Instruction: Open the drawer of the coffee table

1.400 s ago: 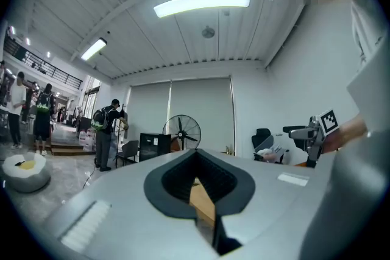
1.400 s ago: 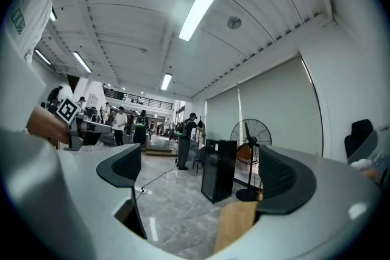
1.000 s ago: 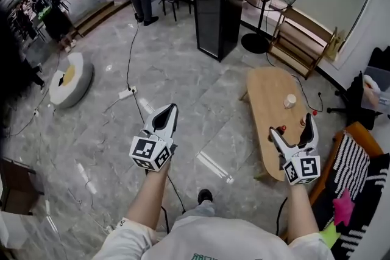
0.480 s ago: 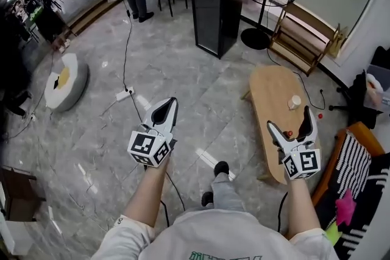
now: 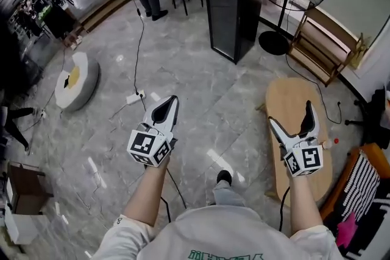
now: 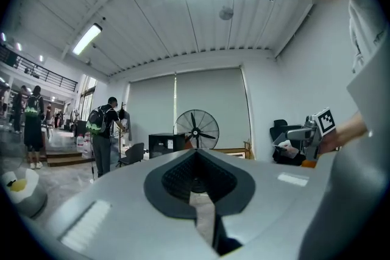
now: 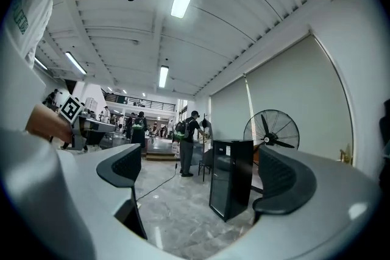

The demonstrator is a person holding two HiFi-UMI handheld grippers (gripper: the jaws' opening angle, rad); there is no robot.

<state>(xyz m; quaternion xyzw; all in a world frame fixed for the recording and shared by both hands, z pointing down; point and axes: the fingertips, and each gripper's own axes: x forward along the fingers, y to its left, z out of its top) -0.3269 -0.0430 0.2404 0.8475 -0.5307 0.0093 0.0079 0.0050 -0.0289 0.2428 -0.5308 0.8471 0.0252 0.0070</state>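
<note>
Coffee table [image 5: 291,91]: lower right of frame, long axis running up-frame, drawer not visible. Your right gripper [image 5: 290,114], jaws wide and empty, hangs over its near half. Your left gripper [image 5: 170,101], jaws together, sits well apart at centre.

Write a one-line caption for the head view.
Head view: left gripper shut over the grey marble floor, right gripper open over the oval wooden coffee table.
</note>
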